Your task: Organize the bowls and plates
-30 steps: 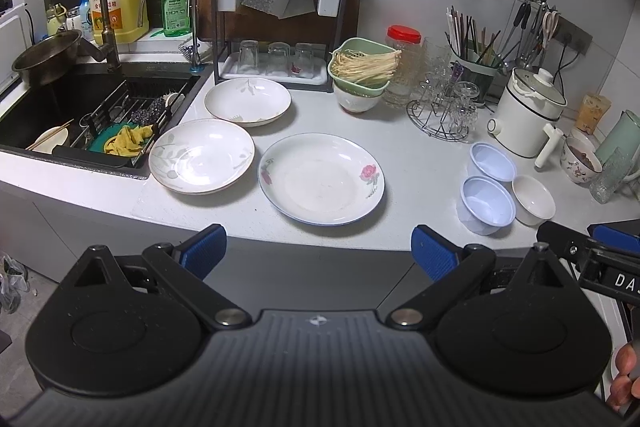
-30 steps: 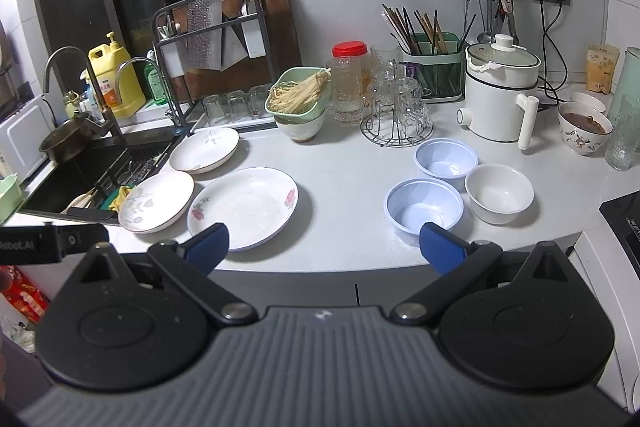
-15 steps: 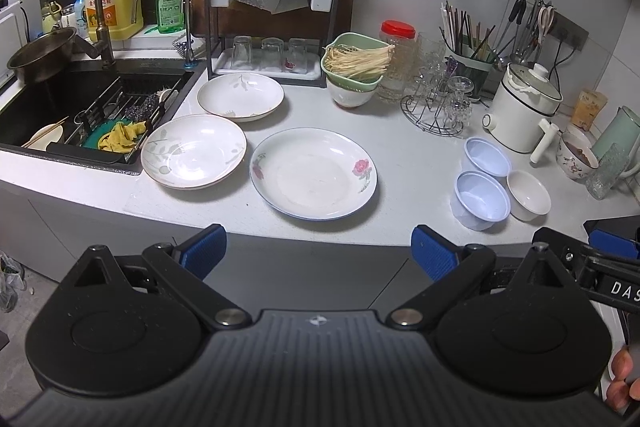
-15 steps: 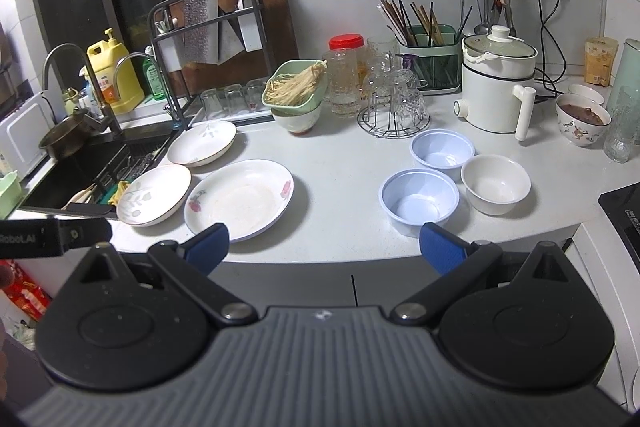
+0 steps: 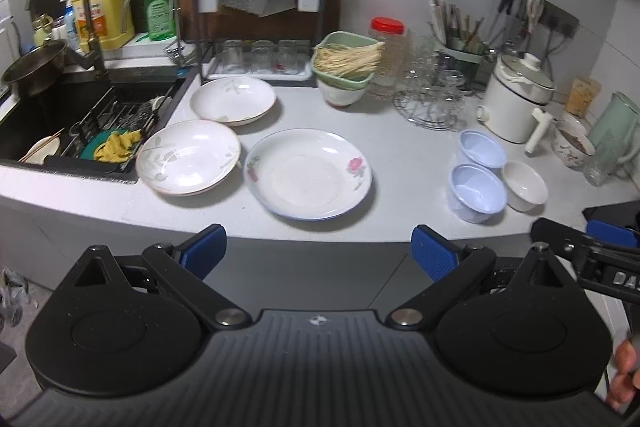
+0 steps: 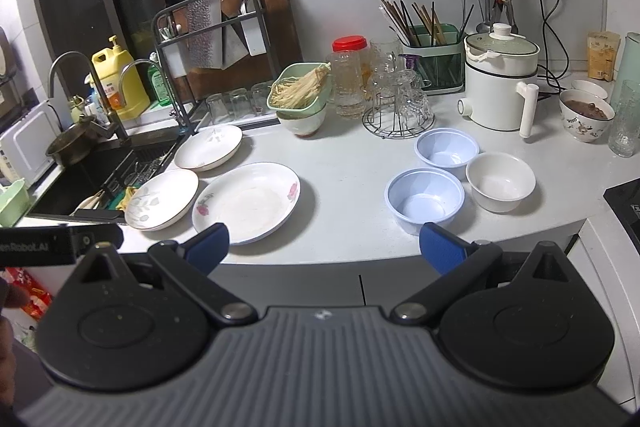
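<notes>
Three white plates lie on the grey counter: a large rose-patterned plate (image 5: 309, 172) (image 6: 247, 202), a leaf-patterned plate (image 5: 188, 156) (image 6: 162, 199) by the sink, and a smaller plate (image 5: 233, 100) (image 6: 209, 147) behind it. To the right stand two light-blue bowls (image 5: 476, 193) (image 6: 424, 199), (image 5: 481, 149) (image 6: 447, 151) and a white bowl (image 5: 524, 185) (image 6: 500, 181). My left gripper (image 5: 318, 253) is open and empty, in front of the counter edge below the rose plate. My right gripper (image 6: 324, 249) is open and empty, in front of the counter edge between rose plate and bowls.
A sink (image 5: 60, 123) with a rack is at the left. A knife and glass rack (image 5: 256, 11), a green basket of noodles (image 5: 346, 63), a jar, a glass stand (image 5: 430, 99), a white electric pot (image 5: 518, 99) and a filled bowl (image 5: 572, 147) line the back wall.
Both grippers have drawn back a little from the counter; the plates and bowls look slightly farther. Nothing on the counter has moved.
</notes>
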The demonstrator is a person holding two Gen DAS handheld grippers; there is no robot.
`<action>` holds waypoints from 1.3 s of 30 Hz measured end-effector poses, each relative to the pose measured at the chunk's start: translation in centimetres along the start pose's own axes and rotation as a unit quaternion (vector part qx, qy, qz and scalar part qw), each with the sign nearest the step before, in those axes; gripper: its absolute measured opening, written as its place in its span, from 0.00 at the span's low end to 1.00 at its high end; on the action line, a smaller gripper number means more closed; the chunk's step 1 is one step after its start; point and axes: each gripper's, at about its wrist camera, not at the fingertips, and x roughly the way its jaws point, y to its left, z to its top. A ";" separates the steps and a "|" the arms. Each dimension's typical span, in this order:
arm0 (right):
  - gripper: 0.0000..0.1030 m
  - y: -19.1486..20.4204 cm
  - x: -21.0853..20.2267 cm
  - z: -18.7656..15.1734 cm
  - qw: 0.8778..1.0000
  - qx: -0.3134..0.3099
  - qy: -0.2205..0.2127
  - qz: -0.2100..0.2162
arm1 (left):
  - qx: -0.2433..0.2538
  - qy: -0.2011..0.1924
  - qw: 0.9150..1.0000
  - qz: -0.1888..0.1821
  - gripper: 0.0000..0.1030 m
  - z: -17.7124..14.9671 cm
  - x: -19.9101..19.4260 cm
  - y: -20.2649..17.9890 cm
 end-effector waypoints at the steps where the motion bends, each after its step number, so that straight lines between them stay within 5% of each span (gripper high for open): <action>1: 1.00 0.0 0.0 0.0 1.000 -0.001 0.000 0.000 | 0.001 -0.003 1.000 -0.002 0.97 0.0 -0.1 -0.1; 39: 1.00 0.6 1.8 -0.5 1.000 -0.001 0.009 0.017 | -0.036 0.023 0.999 0.012 0.97 0.1 2.0 2.7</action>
